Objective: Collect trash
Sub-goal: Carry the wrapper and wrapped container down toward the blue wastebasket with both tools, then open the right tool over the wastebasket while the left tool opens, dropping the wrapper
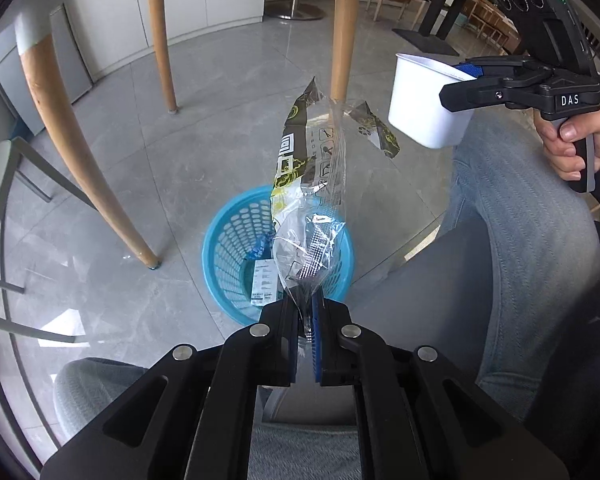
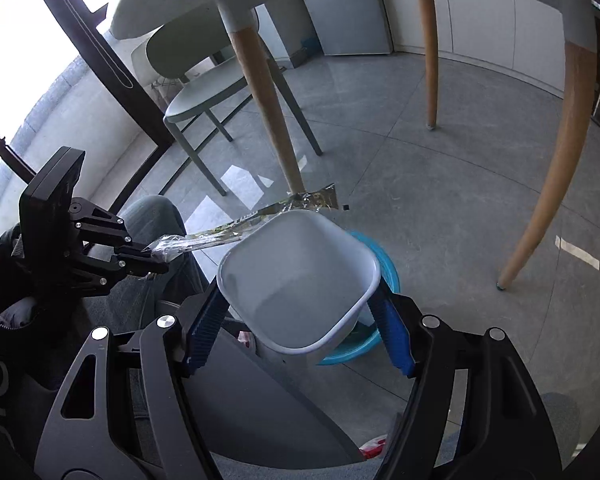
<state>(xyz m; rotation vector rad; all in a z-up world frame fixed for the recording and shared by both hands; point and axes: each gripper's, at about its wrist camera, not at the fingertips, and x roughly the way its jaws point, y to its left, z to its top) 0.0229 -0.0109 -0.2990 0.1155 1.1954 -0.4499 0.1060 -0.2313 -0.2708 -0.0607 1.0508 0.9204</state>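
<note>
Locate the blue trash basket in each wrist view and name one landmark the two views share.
Left wrist view: the blue basket stands on the floor at lower centre, partly behind the plastic wrapper held by the left gripper.
Right wrist view: only the basket's rim shows, right of centre, behind the white cup in the right gripper.
Shared landmark: the white cup.

Bright daylight from a blown-out window (image 2: 16,60) throws glare patches on the glossy floor (image 2: 440,184); focus is sharp, with heavy fisheye bending and dark corners.
</note>
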